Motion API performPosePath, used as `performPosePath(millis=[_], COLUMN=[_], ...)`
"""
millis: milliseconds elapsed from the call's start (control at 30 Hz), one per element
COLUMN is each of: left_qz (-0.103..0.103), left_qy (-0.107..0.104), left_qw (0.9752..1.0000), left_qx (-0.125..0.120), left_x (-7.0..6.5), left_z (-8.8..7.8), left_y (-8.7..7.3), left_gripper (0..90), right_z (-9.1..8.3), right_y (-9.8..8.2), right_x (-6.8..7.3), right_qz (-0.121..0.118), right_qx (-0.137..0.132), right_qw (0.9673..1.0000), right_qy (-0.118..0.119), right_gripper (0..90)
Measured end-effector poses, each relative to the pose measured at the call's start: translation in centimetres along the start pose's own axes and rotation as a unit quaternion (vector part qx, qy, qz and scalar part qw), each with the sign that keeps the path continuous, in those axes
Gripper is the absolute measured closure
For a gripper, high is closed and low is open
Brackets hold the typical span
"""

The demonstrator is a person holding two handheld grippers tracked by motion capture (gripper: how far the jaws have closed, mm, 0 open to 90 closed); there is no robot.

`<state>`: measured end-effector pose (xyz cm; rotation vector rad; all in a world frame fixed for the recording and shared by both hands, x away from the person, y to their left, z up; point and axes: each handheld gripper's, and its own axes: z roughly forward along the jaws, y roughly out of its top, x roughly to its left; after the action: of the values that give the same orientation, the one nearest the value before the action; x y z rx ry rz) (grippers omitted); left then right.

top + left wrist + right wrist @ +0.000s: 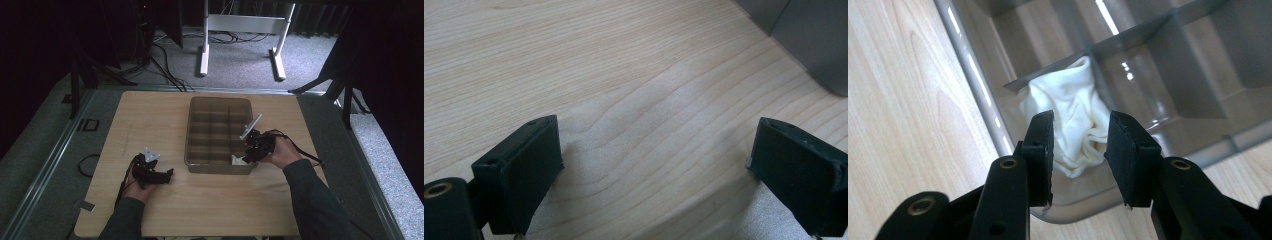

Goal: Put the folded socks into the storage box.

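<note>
One white cloth in tray corner cell, frame centre | R gripper jaws straddle it, released | L gripper jaws wide, empty, off lower left.

Black two-jaw claws with brass-ringed screw holes, grey plates, dark grey sleeves.

The bench is pale wood with a fine, wavy grain and a smooth, faintly sheened finish. The tray looks like translucent grey-brown plastic, glossy, with bright glints on rim and dividers. The cloth is soft white fabric, matt and crumpled. Each hand-held gripper has matt black jaws, seemingly plastic.
</note>
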<state>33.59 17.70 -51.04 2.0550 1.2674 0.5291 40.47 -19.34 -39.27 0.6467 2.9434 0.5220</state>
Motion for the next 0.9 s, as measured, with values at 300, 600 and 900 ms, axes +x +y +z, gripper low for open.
performPosePath(millis=[300, 600, 900], left_qz=[0.0, 0.0, 0.0], left_qy=[0.0, 0.0, 0.0], left_qw=[1.0, 1.0, 1.0], left_qx=[0.0, 0.0, 0.0], left_x=[0.0, 0.0, 0.0], left_z=[0.0, 0.0, 0.0], left_y=[0.0, 0.0, 0.0], left_gripper=[6.6, 6.6, 6.6], right_z=[-0.7, -1.2, -1.2], right_y=[-1.2, -2.1, -3.1], right_x=[-0.3, -0.4, -0.7], right_qz=[0.03, 0.063, 0.081], right_qx=[-0.051, -0.097, -0.114], right_qw=[0.9978, 0.9914, 0.9881], right_qy=[-0.03, -0.061, -0.065], right_gripper=[61.6, 61.1, 61.4])
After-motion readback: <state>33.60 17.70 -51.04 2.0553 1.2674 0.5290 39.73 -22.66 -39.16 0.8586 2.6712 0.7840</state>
